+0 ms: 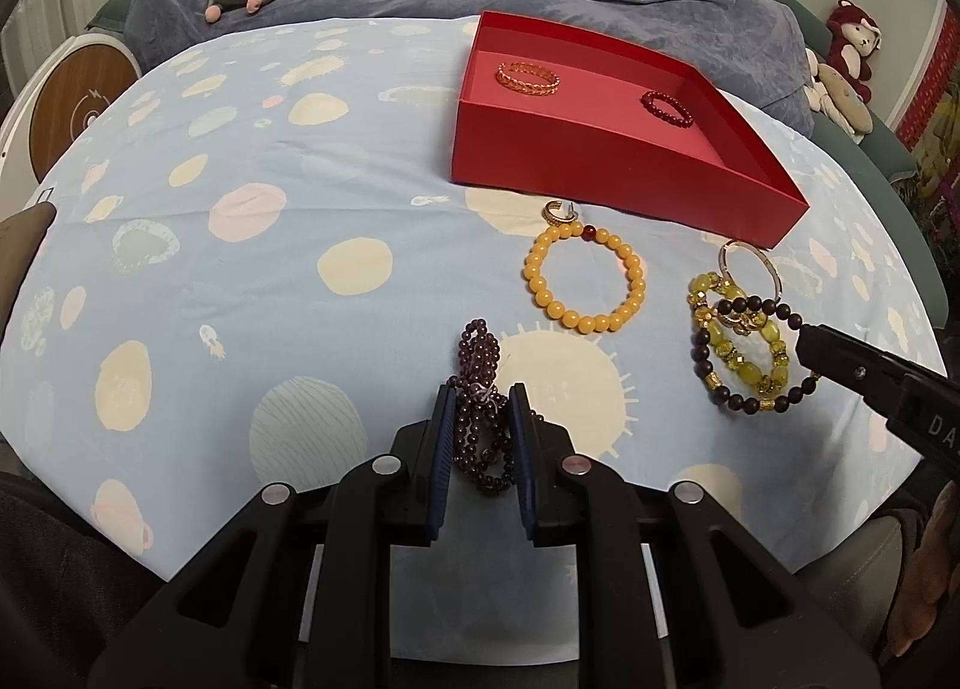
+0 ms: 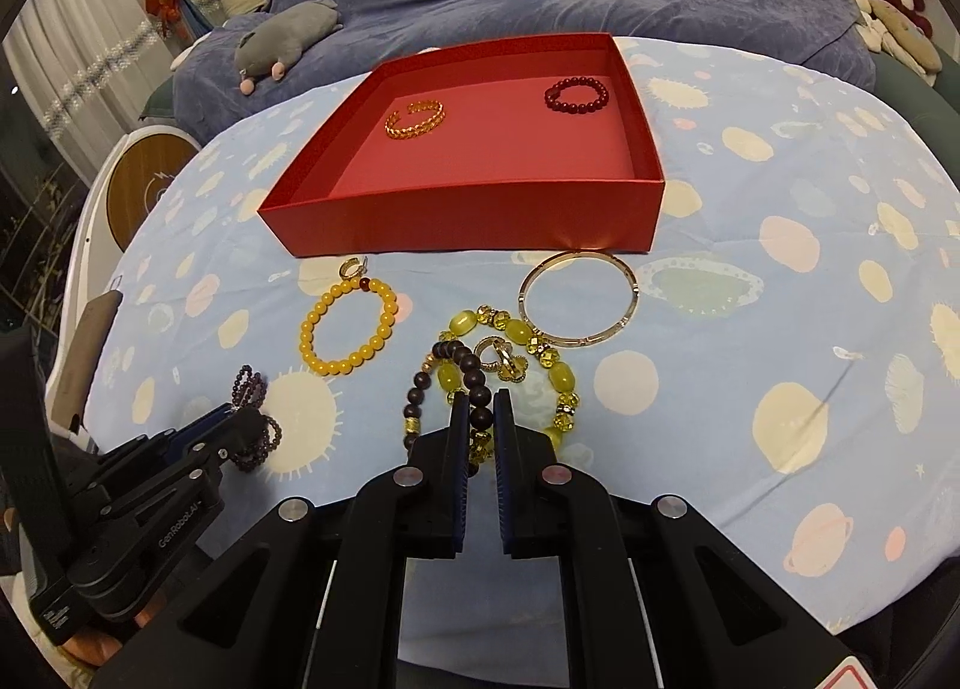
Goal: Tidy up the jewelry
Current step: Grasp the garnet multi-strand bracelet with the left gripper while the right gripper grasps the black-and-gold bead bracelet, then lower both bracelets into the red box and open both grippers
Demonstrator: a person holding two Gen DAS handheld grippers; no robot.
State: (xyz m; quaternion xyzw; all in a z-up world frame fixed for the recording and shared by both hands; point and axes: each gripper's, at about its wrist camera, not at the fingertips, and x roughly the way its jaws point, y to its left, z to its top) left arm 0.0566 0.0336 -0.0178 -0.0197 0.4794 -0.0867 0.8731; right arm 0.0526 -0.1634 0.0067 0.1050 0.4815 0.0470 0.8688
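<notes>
While the left gripper (image 1: 480, 398) clamped the purple bead strand (image 1: 480, 365) and the right gripper (image 2: 482, 410) clamped the dark bead bracelet (image 2: 474, 383), both near the red box (image 2: 468, 215), the pickup step appeared under way, the next move being transfer into it.

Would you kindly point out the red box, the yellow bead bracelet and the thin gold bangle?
red box (image 2: 468, 215): right wrist view, on its near outer wall.
yellow bead bracelet (image 2: 308, 336): right wrist view, on its left-side beads.
thin gold bangle (image 2: 633, 293): right wrist view, on its right rim.
</notes>
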